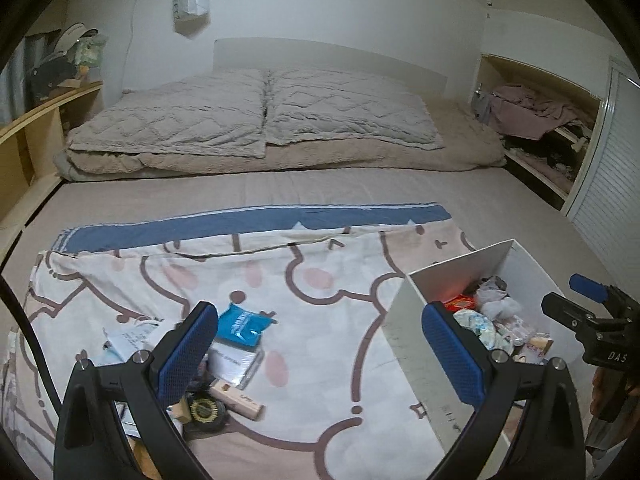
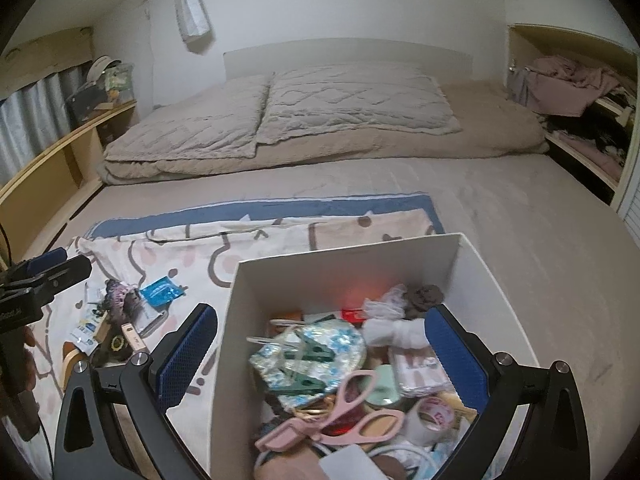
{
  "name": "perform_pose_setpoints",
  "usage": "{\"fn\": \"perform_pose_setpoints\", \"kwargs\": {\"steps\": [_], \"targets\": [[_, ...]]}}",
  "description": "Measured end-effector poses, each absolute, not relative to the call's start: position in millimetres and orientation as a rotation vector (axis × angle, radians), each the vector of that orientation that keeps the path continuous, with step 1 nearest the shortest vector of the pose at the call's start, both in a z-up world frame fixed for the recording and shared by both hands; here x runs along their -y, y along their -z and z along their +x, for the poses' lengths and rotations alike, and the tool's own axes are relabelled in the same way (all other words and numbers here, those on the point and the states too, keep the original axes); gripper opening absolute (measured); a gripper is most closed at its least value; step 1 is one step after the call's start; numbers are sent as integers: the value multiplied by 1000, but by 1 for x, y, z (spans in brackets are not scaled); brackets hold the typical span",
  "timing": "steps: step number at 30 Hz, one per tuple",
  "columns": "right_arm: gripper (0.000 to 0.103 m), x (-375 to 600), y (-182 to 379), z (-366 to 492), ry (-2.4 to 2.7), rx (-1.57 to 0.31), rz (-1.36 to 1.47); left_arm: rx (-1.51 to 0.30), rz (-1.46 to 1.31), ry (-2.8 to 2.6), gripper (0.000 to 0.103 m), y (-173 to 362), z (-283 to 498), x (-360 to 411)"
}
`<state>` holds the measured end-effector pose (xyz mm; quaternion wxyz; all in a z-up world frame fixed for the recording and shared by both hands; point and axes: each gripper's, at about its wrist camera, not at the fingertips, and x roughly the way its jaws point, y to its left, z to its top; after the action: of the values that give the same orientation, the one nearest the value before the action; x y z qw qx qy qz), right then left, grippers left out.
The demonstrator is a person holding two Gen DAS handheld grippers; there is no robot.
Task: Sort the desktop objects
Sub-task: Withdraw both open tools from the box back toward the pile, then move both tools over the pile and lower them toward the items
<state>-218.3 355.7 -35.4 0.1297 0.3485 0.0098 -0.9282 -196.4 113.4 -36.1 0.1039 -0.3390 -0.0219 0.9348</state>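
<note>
box (image 2: 344, 268) right of small items (image 2: 132, 316) on blanket (image 2: 192, 256)

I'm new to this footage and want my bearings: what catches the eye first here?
The white box crammed with odds and ends, pink scissors on top, sits under the open right tongs. To its left, a small heap with a blue packet lies on the cartoon-print blanket, near the open left tongs.
</note>
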Motion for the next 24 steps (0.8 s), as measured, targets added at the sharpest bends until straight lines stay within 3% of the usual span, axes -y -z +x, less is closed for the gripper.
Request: {"fn": "perform_pose_setpoints", "kwargs": {"steps": [24], "targets": [[103, -260, 40, -218, 2546, -115, 979, 92, -1008, -2874, 102, 27, -176, -21]]}}
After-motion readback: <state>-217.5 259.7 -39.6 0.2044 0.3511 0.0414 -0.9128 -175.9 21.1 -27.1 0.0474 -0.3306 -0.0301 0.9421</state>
